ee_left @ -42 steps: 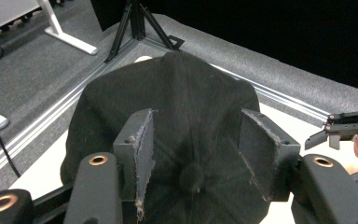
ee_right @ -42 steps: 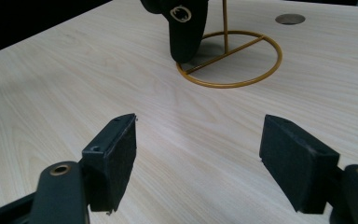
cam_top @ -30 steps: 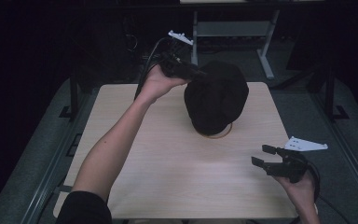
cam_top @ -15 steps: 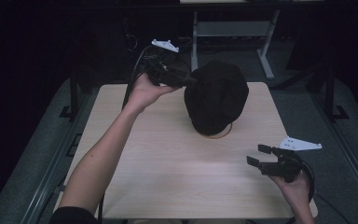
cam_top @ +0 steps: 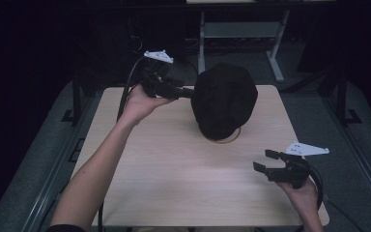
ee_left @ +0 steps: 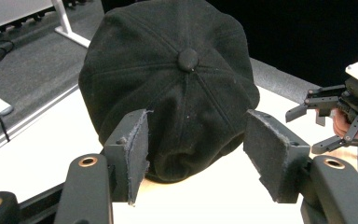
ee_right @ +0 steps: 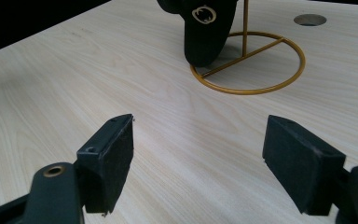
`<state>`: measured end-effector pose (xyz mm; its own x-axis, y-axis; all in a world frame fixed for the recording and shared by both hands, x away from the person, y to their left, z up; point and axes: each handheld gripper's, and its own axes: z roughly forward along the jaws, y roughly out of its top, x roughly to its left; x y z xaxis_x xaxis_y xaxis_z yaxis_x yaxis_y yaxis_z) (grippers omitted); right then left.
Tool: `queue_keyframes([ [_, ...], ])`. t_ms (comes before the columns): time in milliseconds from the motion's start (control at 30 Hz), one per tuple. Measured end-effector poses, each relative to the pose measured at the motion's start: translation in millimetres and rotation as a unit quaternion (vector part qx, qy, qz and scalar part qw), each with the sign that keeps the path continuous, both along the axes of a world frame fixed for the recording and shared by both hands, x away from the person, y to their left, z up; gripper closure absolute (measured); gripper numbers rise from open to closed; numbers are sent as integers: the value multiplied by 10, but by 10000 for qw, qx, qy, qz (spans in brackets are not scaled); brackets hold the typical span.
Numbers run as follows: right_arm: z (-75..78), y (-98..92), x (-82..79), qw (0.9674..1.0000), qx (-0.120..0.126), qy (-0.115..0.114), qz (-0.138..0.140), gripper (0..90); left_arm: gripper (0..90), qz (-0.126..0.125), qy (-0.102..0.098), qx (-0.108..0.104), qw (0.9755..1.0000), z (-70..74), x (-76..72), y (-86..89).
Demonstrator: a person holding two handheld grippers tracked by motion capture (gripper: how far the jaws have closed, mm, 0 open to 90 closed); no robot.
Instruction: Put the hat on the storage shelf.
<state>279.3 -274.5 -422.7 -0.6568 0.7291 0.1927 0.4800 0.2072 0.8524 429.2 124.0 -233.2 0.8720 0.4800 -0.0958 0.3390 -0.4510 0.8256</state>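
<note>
A black cap with a top button hangs on a gold wire stand at the table's far middle. My left gripper is held level at the cap's left side and is open. In the left gripper view the pads stand wide apart, with the cap just beyond them and nothing clamped. My right gripper hovers open low over the near right of the table. Its view looks past the right gripper to the cap's lower edge and the stand's ring.
The light wood table has a round cable hole beyond the stand. A white desk frame stands on the dark floor behind the table. The right gripper also appears in the left gripper view, far right.
My left hand and gripper have drawn back to the left, away from the cap's top toward its left side. The right gripper has drifted slightly left.
</note>
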Motion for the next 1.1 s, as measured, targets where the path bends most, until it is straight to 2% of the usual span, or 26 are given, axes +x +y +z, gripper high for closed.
queue_keyframes([
  [233,1,12,4,10000,-32,-8,5,244,389,31,71,6,10000,-73,-47,58],
  [500,5,23,9,10000,-50,-16,10,244,386,68,57,32,10000,-153,-132,159],
  [1100,6,80,9,9999,-130,2,43,243,380,114,60,-76,9999,-326,-347,374],
])
